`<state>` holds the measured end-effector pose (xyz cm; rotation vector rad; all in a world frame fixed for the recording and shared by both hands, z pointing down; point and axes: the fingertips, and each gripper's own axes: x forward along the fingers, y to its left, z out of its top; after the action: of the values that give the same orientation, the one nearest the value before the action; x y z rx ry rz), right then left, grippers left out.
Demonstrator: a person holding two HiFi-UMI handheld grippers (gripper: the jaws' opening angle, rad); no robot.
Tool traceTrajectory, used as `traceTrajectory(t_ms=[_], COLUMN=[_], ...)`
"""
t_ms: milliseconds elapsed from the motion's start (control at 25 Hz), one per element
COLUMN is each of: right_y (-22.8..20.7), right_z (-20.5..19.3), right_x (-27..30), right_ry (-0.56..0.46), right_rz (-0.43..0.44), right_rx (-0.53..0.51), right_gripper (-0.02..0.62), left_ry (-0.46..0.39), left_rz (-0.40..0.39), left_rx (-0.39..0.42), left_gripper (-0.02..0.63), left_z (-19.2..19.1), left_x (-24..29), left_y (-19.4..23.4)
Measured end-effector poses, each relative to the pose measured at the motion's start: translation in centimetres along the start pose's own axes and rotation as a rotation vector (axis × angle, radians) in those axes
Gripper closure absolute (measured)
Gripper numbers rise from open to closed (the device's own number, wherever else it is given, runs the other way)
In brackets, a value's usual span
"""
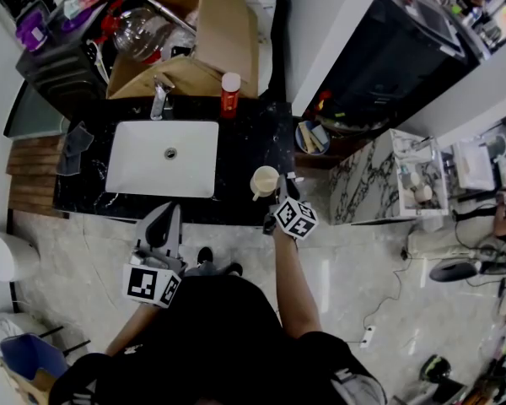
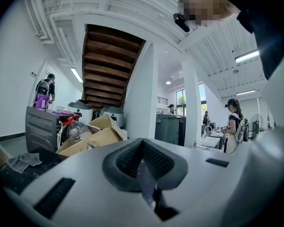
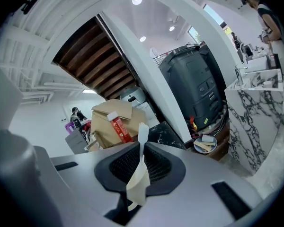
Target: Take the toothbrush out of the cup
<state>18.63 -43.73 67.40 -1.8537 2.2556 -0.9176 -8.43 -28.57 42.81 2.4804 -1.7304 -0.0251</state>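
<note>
- The fingers point(image 3: 168, 167) of the right gripper point(image 3: 142, 150) pinch the toothbrush point(image 3: 137, 186).
- The fingers point(image 2: 123, 161) of the left gripper point(image 2: 143, 167) are pressed together.
- The cup point(image 1: 264, 180) stands just right of the sink point(image 1: 135, 160).

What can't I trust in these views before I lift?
The toothbrush: bristles indistinct, right gripper view, near end sunk between the jaws of the right gripper; too small, head view.
The cup: outside both gripper views; inside too small, head view.
Whether the toothbrush is clear of the cup: unclear.
</note>
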Motion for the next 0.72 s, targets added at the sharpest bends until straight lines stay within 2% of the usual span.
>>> traceTrajectory(t_ms=[160, 480, 720], right_y=[0.7, 3.2, 6.1], right_z=[0.6, 3.6, 6.4], right_x=[-0.1, -1.9, -5.3], right_ry=[-0.014, -0.07, -0.136], right_rz=[0.018, 0.038, 0.081], right_rx=[-0.024, -0.162, -0.195], right_gripper=[0.552, 0.555, 0.555], left_ry=[-0.003, -0.017, -0.049], left_rz=[-0.004, -0.009, -0.035], left_rx=[0.0, -0.01, -0.031], left_gripper=[0.603, 0.603, 0.603], left_z=[0.1, 0.6, 1.4], left_x=[0.1, 0.4, 0.5], left_y=[0.0, 0.1, 0.4])
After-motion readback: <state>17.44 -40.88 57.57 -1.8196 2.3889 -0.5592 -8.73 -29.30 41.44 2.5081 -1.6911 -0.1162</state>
